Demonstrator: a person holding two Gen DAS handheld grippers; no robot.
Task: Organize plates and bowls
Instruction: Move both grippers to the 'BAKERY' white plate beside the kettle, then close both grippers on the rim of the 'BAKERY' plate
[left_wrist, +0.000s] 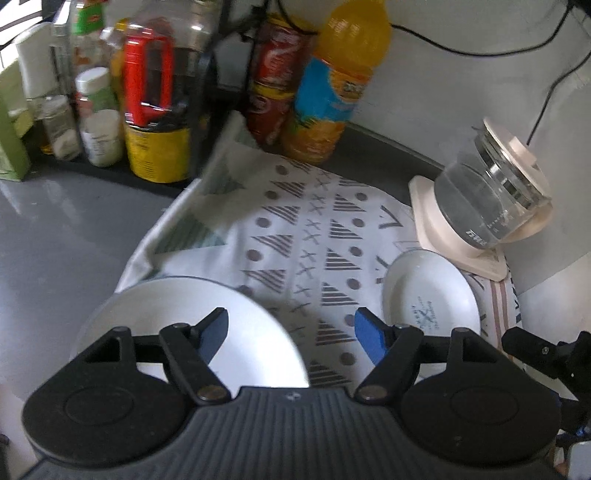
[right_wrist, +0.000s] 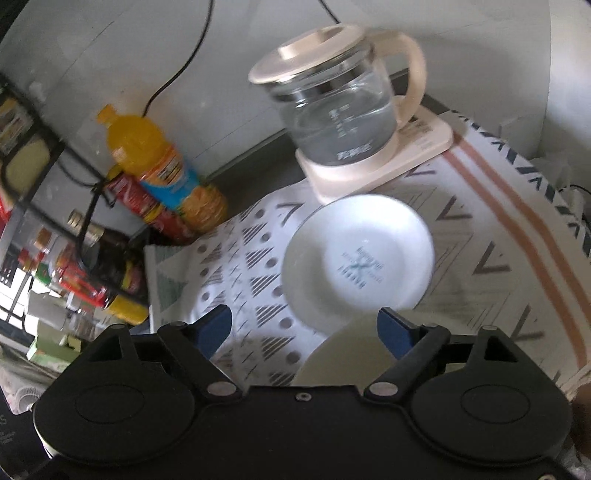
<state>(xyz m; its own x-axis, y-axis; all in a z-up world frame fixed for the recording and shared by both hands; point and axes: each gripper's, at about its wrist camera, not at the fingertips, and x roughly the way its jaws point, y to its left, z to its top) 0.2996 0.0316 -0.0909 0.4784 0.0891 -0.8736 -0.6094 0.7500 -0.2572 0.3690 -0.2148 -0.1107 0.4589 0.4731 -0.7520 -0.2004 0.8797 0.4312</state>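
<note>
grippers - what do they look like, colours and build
Both match: the left gripper and right gripper each have two blue finger pads on black hinged linkage arms with silver pivot pins, round black side housings, and a dark ribbed centre body. No sleeves or cables visible.

My right tool (right_wrist: 304, 326) hangs wide open over the patterned cloth (right_wrist: 236, 273), nothing between its blue pads. Ahead lies a white printed bowl (right_wrist: 358, 258), a cream plate (right_wrist: 343, 354) just beneath me, and the glass kettle (right_wrist: 336, 107) beyond.
</note>
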